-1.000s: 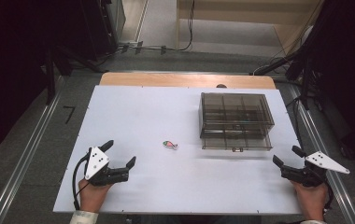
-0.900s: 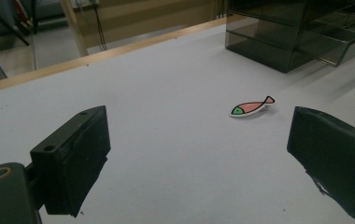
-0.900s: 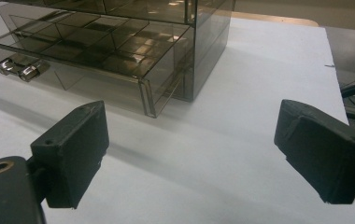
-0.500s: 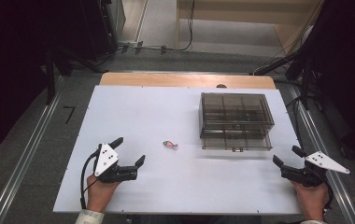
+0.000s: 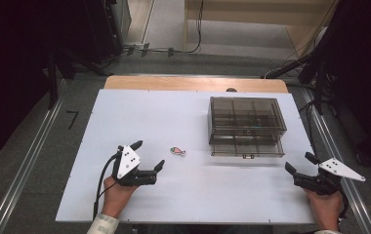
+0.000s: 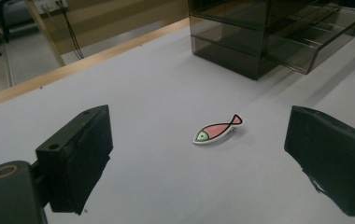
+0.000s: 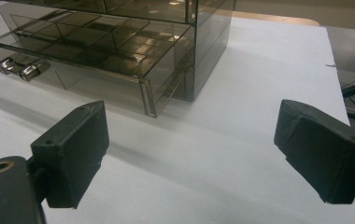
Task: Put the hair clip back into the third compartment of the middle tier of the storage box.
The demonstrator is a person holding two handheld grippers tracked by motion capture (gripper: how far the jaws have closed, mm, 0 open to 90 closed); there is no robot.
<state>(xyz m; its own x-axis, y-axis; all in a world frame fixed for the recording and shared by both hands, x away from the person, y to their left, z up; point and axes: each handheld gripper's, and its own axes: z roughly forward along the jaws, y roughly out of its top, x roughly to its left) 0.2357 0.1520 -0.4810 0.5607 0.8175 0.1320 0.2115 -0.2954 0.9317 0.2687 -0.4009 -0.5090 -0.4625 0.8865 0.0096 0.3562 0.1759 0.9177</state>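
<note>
1. Left gripper point(image 5: 148, 156) sits low over the near-left part of the white table point(image 5: 139, 117), held in the person's left hand point(image 5: 117, 194). Its jaws are spread wide and hold nothing.
2. Seen from the left gripper view, the same gripper point(image 6: 199, 154) has its two black pads far apart, with bare table between them.
3. The fish-shaped pin point(image 5: 177, 151) lies flat on the table just ahead of the left gripper's jaws, apart from both. In the left gripper view the fish-shaped pin point(image 6: 217, 130) lies between the lines of the two jaws but beyond their tips, its green head toward the gripper and its tail pointing away. Its body is pink with a dark outline.
4. The right gripper point(image 5: 298, 163) rests near the table's near-right corner, held in the right hand point(image 5: 325, 209). Its jaws are also wide apart and empty.
5. From the right gripper view, the right gripper point(image 7: 189, 154) faces the smoky clear drawer box point(image 7: 133, 37), with open table between its pads.
6. The drawer box point(image 5: 247, 126) stands on the right half of the table, well apart from the pin and from both grippers.
7. Its lower drawer point(image 5: 247, 146) is pulled out a little toward the person; a small metal handle point(image 7: 22, 68) shows on its front.
8. A black cable point(image 5: 100, 183) trails from the left gripper back past the wrist.
</note>
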